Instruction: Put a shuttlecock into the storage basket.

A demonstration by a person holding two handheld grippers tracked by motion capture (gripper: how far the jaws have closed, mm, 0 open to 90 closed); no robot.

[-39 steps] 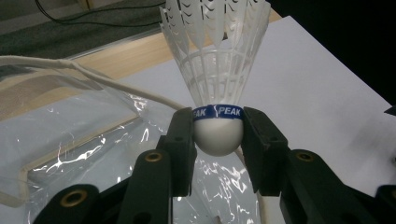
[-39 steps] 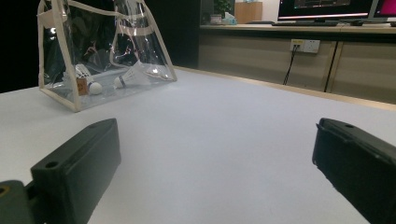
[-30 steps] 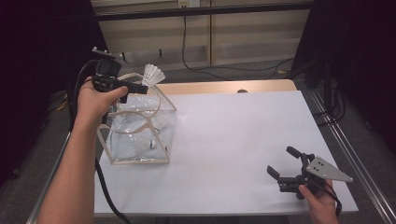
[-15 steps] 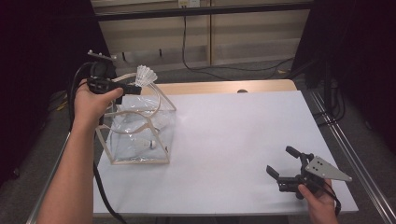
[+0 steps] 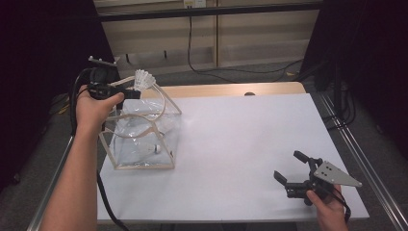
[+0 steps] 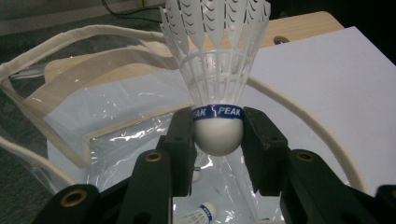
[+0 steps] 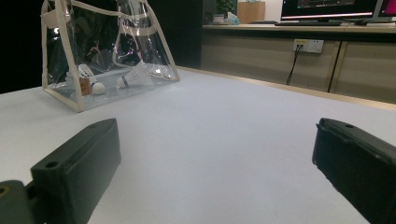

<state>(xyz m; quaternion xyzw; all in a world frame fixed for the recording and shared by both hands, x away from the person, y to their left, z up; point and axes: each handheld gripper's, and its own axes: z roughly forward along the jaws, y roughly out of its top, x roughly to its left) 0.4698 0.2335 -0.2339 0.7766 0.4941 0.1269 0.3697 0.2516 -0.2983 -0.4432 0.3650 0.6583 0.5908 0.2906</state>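
- Left gripper grasps a white shuttlecock by its rounded cork, the jaws pressing either side just under the blue band, feathers pointing away from the claw.
- In the high view that shuttlecock hangs above the far rim of the clear bag, near its cream handles, not yet inside.
- Judged from this, the step in hand is dropping it into the bag: the claw should bring the cork over the middle of the open mouth, clear of the handle loops, and lower it before letting go, so the feathers do not snag on a strap.
- Other shuttlecocks already lie on the bag's floor.
- Right gripper rests near the table's near right corner, jaws spread wide around nothing, well apart from the bag.
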